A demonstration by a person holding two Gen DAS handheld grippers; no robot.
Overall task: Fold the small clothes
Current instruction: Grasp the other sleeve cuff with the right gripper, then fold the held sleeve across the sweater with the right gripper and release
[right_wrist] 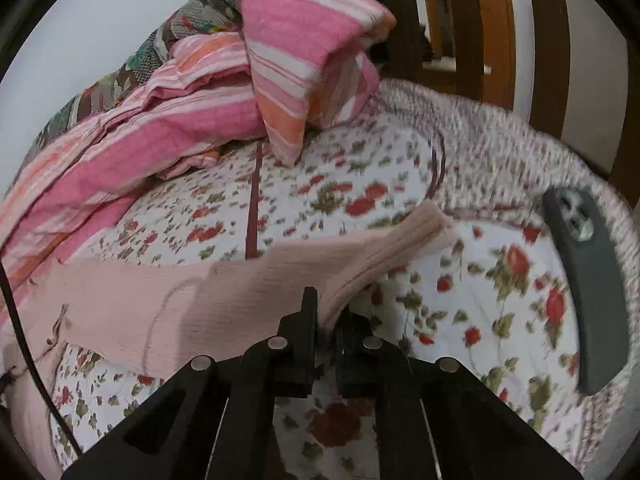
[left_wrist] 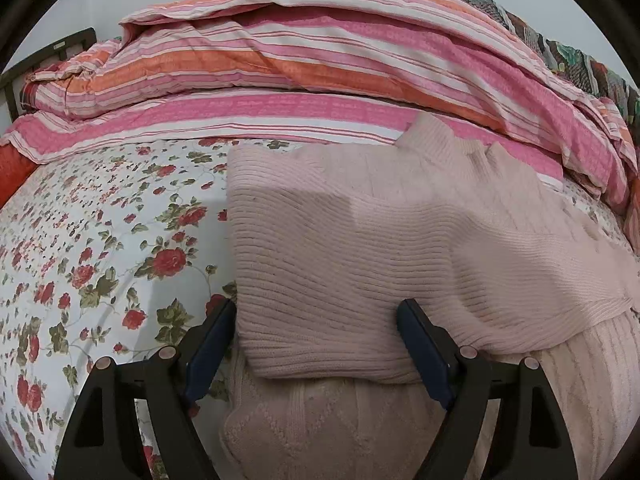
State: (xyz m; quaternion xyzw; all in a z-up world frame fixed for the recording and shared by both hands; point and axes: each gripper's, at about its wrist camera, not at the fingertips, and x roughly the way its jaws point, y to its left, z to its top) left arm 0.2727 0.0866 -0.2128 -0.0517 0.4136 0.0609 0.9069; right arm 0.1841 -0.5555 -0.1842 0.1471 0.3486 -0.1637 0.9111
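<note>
A pale pink ribbed knit sweater (left_wrist: 360, 248) lies on the floral bedsheet (left_wrist: 100, 240), its left side folded over the body. My left gripper (left_wrist: 316, 320) is open, its blue-padded fingers (left_wrist: 212, 344) straddling the folded edge without pinching it. In the right wrist view my right gripper (right_wrist: 328, 316) is shut on the sweater's sleeve (right_wrist: 360, 256) and holds it lifted above the sheet (right_wrist: 500, 280), the cuff (right_wrist: 434, 224) pointing away to the right.
A pink and orange striped duvet (left_wrist: 320, 64) is heaped along the far side of the bed. A dark grey phone (right_wrist: 588, 280) lies at the right edge. A wooden headboard (right_wrist: 492, 20) stands beyond. A black cable (right_wrist: 24, 340) runs at left.
</note>
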